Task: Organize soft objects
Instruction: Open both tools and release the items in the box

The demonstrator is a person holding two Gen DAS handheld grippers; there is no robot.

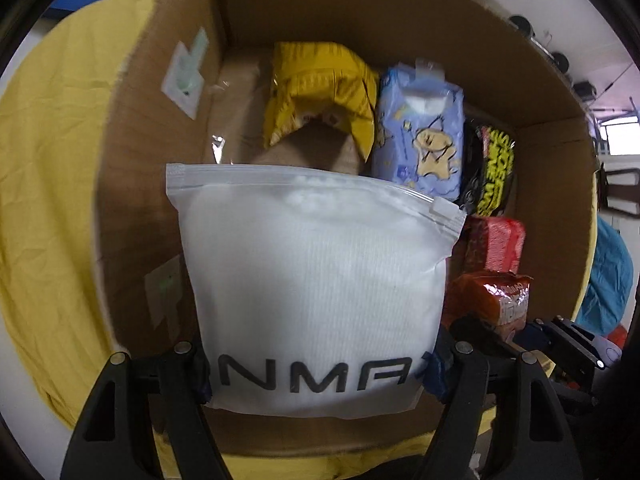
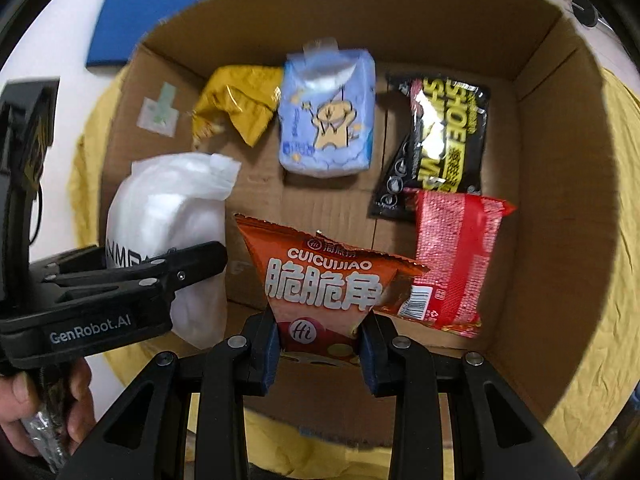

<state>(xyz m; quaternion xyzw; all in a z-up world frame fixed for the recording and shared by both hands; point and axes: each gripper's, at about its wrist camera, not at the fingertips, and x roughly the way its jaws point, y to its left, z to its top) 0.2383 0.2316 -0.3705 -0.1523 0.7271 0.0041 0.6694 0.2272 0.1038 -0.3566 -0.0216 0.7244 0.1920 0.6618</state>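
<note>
My left gripper (image 1: 320,376) is shut on the bottom of a white frosted zip bag (image 1: 312,272) with black lettering, held upright over the left side of an open cardboard box (image 1: 360,8). The right wrist view shows that white bag (image 2: 168,216) in the left gripper (image 2: 180,268), low inside the box (image 2: 360,12). My right gripper (image 2: 320,344) is shut on the lower end of an orange snack bag (image 2: 324,276), held over the box's near middle. That orange bag (image 1: 496,300) also shows at the right of the left wrist view.
On the box floor lie a yellow bag (image 2: 236,104), a blue cartoon pack (image 2: 328,116), a black-and-yellow pack (image 2: 444,132) and a red pack (image 2: 456,260). Yellow cloth (image 2: 600,240) lies under the box. A blue board (image 2: 148,12) is behind it. A hand (image 2: 24,412) holds the left gripper.
</note>
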